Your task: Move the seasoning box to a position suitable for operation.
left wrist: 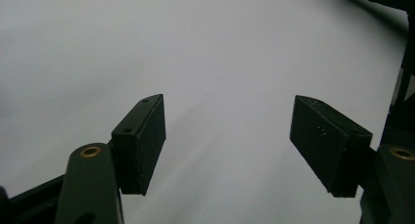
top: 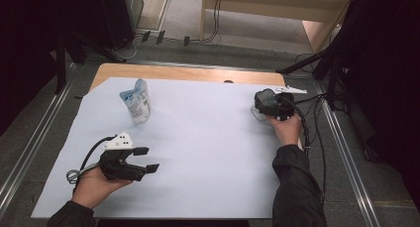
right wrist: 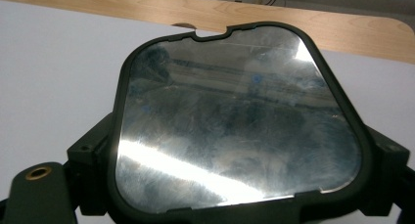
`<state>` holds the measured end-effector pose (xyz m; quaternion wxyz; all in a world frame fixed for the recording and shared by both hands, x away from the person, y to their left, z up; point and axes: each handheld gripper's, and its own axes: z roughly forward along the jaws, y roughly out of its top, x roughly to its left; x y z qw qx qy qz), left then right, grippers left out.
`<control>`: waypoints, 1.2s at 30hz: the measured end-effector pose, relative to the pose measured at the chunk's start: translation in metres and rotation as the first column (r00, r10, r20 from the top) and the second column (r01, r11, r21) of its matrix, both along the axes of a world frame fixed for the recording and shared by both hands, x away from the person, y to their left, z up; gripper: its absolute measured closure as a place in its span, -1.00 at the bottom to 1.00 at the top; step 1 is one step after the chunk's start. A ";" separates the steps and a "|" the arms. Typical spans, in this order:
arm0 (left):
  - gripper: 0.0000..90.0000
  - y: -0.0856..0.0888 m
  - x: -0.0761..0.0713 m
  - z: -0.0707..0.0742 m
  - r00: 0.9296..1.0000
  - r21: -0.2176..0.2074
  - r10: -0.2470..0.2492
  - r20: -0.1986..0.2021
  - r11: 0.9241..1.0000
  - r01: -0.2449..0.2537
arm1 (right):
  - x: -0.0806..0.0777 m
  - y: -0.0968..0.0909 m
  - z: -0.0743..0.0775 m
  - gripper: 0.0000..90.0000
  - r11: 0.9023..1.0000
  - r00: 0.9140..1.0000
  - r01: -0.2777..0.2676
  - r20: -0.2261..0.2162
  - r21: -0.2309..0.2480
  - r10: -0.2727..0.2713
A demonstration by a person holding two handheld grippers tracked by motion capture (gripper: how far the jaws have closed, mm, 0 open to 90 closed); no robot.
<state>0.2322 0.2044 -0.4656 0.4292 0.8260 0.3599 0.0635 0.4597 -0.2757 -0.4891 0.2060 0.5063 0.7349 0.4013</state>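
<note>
A flat, rounded-square metal plate with a black rim (right wrist: 235, 126) sits between the jaws of my right gripper (right wrist: 240, 158), which is shut on its two sides. In the high view that gripper (top: 270, 104) is at the far right of the white sheet, low over it, with the dark plate (top: 266, 96) in it. My left gripper (top: 147, 159) rests in a hand at the near left. In its own view the left gripper (left wrist: 227, 141) is open with nothing but white sheet between the pads (left wrist: 142, 141). A blue and white pouch (top: 137, 102) stands upright at the far left.
A white sheet (top: 208, 152) covers most of the wooden table (top: 198, 73), whose bare strip runs along the far edge (right wrist: 293, 18). Cables (top: 312, 123) trail off the right side. Dark stands and metal rails flank the table.
</note>
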 end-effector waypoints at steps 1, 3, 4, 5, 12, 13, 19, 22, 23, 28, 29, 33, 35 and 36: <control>-0.32 0.000 0.000 0.000 1.000 0.000 0.000 0.000 1.000 0.000 | 0.000 0.000 0.000 -0.69 1.000 1.000 0.000 0.000 0.000 0.000; -0.32 0.000 0.000 0.000 1.000 -0.006 0.000 0.000 1.000 0.000 | 0.000 0.001 -0.004 -0.69 1.000 1.000 -0.001 -0.008 -0.021 0.001; -0.32 0.001 0.000 0.000 1.000 -0.008 0.000 0.000 1.000 0.000 | 0.000 0.001 -0.005 -0.69 1.000 1.000 -0.002 -0.011 -0.026 0.001; -0.32 0.001 0.000 0.000 1.000 -0.008 0.000 0.000 1.000 0.000 | 0.000 0.001 -0.005 -0.69 1.000 1.000 -0.002 -0.011 -0.026 0.001; -0.32 0.002 0.001 0.000 1.000 -0.014 0.007 0.005 1.000 -0.007 | -0.003 0.004 -0.004 -0.65 0.997 1.000 -0.010 0.024 -0.072 0.012; -0.32 0.002 0.001 0.000 1.000 -0.014 0.007 0.005 1.000 -0.007 | -0.003 0.004 -0.004 -0.65 0.997 1.000 -0.010 0.024 -0.072 0.012; -0.32 0.002 0.003 -0.001 1.000 -0.020 0.010 -0.001 1.000 -0.010 | -0.005 0.002 -0.003 -0.64 0.997 1.000 -0.009 0.021 -0.079 0.011; -0.32 0.002 0.005 -0.001 1.000 -0.023 0.020 -0.001 1.000 -0.020 | -0.007 0.000 0.000 -0.64 0.997 1.000 -0.005 0.028 -0.072 0.007; -0.32 0.002 0.005 -0.001 1.000 -0.028 0.025 -0.006 0.999 -0.025 | -0.009 0.000 0.002 -0.64 0.998 1.000 -0.003 0.031 -0.061 0.005; -0.32 0.000 0.007 0.000 1.000 -0.018 0.016 -0.005 1.000 -0.016 | -0.020 0.002 0.012 -0.64 0.998 0.999 -0.019 0.050 -0.056 0.021; -0.32 -0.001 0.008 0.000 1.000 -0.022 0.018 -0.005 1.000 -0.018 | -0.023 0.003 0.013 -0.64 0.998 0.998 -0.021 0.054 -0.055 0.024; -0.32 -0.003 0.010 0.001 1.000 -0.017 0.014 0.000 1.000 -0.014 | -0.034 0.009 0.019 -0.64 0.998 0.997 -0.041 0.057 -0.037 0.043; -0.32 -0.005 0.012 0.001 1.000 -0.017 0.015 -0.004 1.000 -0.015 | -0.038 0.011 0.022 -0.64 0.998 0.997 -0.049 0.052 -0.038 0.051; -0.32 -0.006 0.015 0.001 1.000 -0.018 0.019 -0.010 1.000 -0.019 | -0.044 0.015 0.024 -0.64 0.997 0.997 -0.060 0.055 -0.038 0.062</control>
